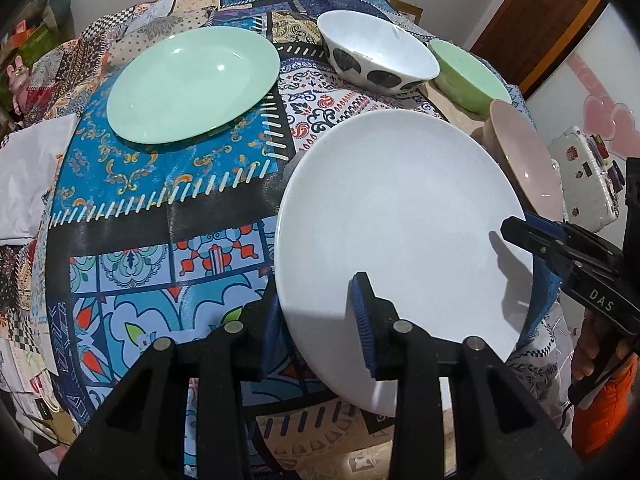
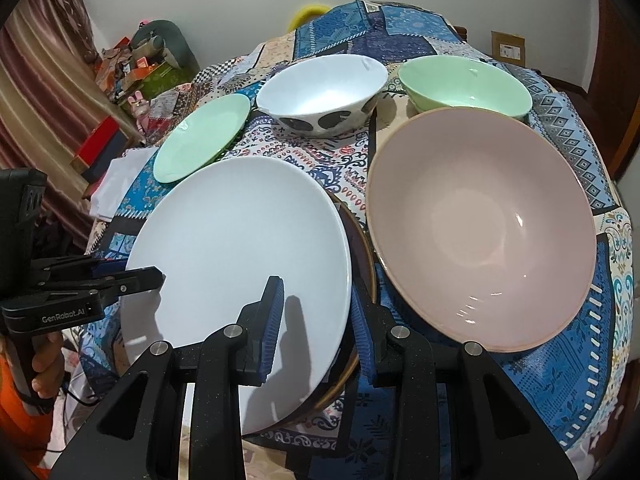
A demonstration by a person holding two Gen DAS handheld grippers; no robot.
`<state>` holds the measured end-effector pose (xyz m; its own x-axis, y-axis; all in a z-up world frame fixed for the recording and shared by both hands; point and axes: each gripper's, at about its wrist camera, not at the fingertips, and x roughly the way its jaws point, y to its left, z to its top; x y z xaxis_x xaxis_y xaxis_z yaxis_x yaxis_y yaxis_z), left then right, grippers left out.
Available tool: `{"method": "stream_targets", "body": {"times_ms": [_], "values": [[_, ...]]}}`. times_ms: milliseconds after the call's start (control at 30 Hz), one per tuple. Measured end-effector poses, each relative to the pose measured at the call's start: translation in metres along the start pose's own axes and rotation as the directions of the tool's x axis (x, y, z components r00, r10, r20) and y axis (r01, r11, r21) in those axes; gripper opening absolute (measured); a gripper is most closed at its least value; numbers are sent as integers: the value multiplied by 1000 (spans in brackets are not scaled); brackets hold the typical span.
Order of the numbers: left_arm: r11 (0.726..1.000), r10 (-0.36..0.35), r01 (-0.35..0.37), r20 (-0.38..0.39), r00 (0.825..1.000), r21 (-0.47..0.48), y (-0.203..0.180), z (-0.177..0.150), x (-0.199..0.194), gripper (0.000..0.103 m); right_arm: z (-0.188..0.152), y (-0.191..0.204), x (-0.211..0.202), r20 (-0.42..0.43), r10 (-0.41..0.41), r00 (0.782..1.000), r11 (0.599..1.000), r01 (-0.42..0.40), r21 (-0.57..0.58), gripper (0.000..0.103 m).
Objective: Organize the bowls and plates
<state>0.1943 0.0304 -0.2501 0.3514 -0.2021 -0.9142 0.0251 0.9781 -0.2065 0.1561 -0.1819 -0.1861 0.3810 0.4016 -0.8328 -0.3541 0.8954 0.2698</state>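
Between both tongs sits the large round white plate [image 1: 400, 224], held off the patchwork-print tablecloth [image 1: 160, 232] at a tilt. Left gripper [image 1: 316, 324] straddles the plate's left rim, one blue-padded finger [image 1: 362, 312] on top of the plate, the other below the edge; whether it actually pinches the plate, cannot tell. Right gripper [image 2: 316, 320] straddles the opposite rim the same way, left pad [image 2: 274, 316] over the white surface, right pad beyond the edge; pinching or just spread around it, cannot tell. Under the white plate, near the right tongs, a dark gold-rimmed plate [image 2: 362, 248] peeks out. Just right of the right tongs: wide pink ceramic bowl [image 2: 480, 224], beside the plates. Ahead of both tongs, farther off: white bowl with dark spots [image 2: 324, 96], pale green bowl [image 2: 464, 84] to its right, flat mint-green plate [image 1: 192, 80] to the left, well apart from the held plate. Person's hand in an orange sleeve [image 2: 44, 360] grips the left handle.
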Motion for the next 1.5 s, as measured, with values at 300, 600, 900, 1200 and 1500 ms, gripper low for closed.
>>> {"method": "stream_targets", "body": {"times_ms": [300,600,900,1200,1500], "values": [[1000,1,-1,-22,1000,1,-3,1,11,34,-1,-2,1,0,-26,1000,1000,26,-8,31],[1000,4,-4,-18,1000,9,-4,0,10,34,-1,-1,1,11,-60,998,998,60,-32,33],[1000,17,-17,19,1000,13,-3,-4,-5,40,0,5,-7,25,-58,998,997,59,-41,33],[999,49,-49,119,992,0,7,0,-43,58,13,29,-21,79,-31,996,995,39,-93,45],[995,97,-93,220,971,-27,28,8,-83,66,37,59,-26,143,4,990,988,19,-155,55]]}}
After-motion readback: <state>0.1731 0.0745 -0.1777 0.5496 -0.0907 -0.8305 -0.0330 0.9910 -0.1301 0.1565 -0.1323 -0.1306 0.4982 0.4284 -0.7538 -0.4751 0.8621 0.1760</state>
